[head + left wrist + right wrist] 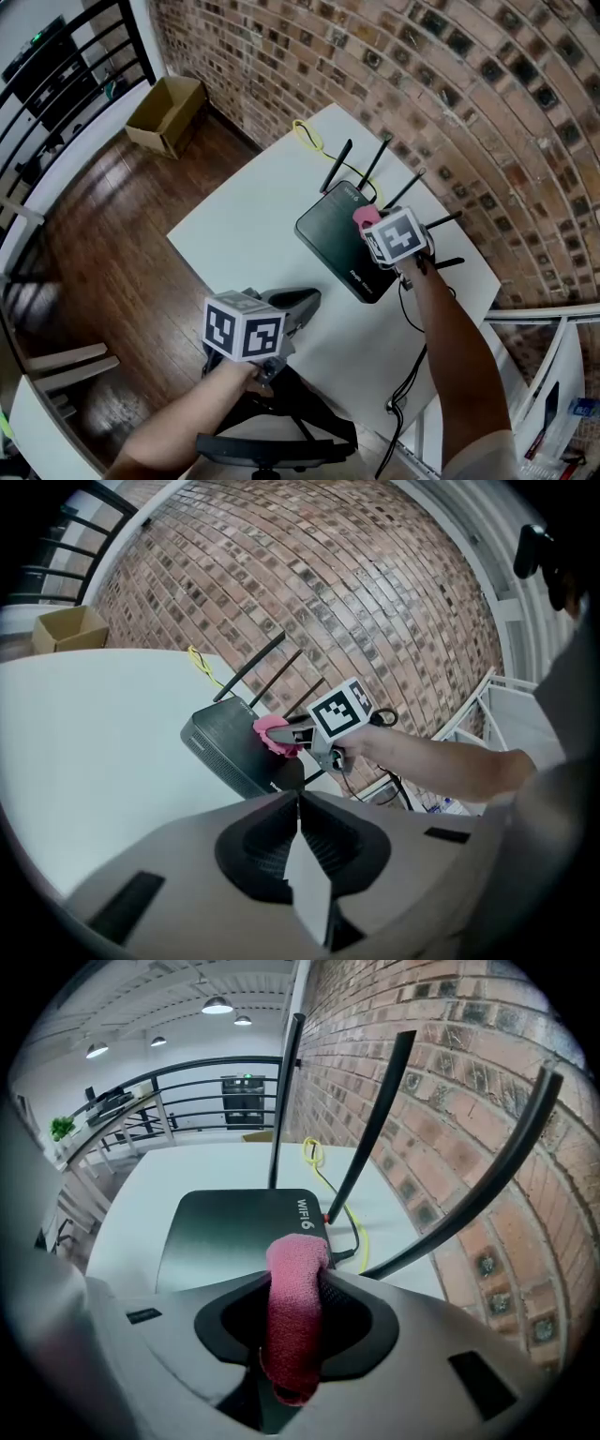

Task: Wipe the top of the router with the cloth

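A black router [339, 239] with several upright antennas lies on the white table [253, 234] by the brick wall. My right gripper [368, 221] hangs over its far right part, shut on a folded pink cloth [295, 1312] that sticks out past the jaws above the router's top [234, 1232]. The left gripper view shows the cloth [272, 734] at the router's [230, 742] upper edge. Whether the cloth touches the top I cannot tell. My left gripper [302, 302] rests low at the table's near edge, shut and empty [298, 810].
A yellow cable [307, 138] loops behind the router and a black cord [411, 370] trails off the table's right side. A cardboard box [167, 112] sits on the wooden floor at the far left. A black stand [281, 422] is below the table's near edge.
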A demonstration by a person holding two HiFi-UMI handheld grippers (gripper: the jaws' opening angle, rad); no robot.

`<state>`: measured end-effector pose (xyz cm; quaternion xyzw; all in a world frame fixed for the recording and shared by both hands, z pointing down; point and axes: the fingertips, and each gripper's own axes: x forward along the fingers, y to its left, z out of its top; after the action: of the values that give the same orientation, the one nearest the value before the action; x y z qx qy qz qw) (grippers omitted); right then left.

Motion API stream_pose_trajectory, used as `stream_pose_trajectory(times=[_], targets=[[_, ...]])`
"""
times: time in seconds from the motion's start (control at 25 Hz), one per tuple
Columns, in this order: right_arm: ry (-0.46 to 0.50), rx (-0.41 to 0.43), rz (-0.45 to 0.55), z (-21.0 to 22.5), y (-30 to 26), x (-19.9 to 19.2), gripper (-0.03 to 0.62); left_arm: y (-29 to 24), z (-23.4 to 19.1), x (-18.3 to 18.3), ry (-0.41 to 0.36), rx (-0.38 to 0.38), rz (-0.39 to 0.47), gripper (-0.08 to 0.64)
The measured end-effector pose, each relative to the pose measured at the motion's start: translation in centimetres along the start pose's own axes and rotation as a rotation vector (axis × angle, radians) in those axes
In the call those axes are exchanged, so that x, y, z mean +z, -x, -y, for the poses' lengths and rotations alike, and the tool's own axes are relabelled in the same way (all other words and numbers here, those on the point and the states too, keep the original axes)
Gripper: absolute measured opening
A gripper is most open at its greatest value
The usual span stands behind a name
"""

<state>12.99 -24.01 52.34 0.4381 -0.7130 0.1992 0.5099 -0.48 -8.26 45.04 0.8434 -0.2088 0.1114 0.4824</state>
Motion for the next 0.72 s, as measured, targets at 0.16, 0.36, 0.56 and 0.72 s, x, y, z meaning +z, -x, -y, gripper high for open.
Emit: stream_pose_trajectory(times=[0.16, 0.36, 0.56, 0.72], targets=[[0.007, 0.022, 0.002, -0.9, 0.2, 0.0, 0.135, 0.0, 0.3, -0.3, -0.002, -0.001, -0.001, 0.017], [0.037, 0.055, 0.0, -2.9, 0.6, -0.2, 0.135, 0.3, 0.7, -0.7, -0.003, 0.0, -0.004, 0.017], [0.088, 0.086, 0.006, -5.2, 1.0, -0.4, 0.135, 0.6, 1.1, -0.8, -0.003, -0.003, 0.001, 0.017], [0.118, 0.108, 0.008, -6.8, 1.2, -0.6, 0.135, 0.9, 1.2, -1.1, -0.004, -0.004, 0.004, 0.017]])
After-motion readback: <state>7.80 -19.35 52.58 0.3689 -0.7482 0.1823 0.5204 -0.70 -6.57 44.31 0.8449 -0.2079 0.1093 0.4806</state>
